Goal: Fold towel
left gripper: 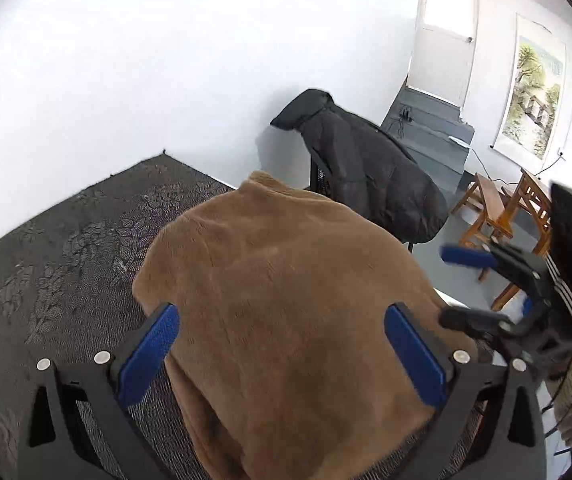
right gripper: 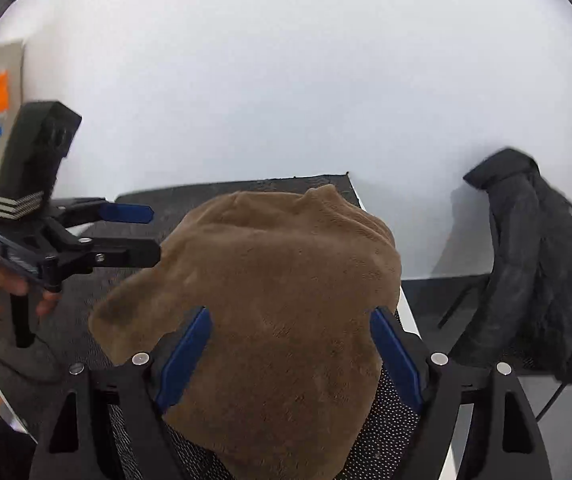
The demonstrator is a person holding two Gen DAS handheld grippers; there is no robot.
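The brown towel [left gripper: 286, 300] lies bunched on the counter [left gripper: 66, 240], near the jacket-draped chair [left gripper: 365, 172]. Left tool [left gripper: 282, 356] and right tool [right gripper: 289, 352] stand apart, straddling the towel; contact is apparently absent. Fold stage is indeterminate: either loosely folded or awaiting spreading.

1 towel [left gripper: 286, 300], 2 tools (both open), 1 jacket [left gripper: 369, 168].
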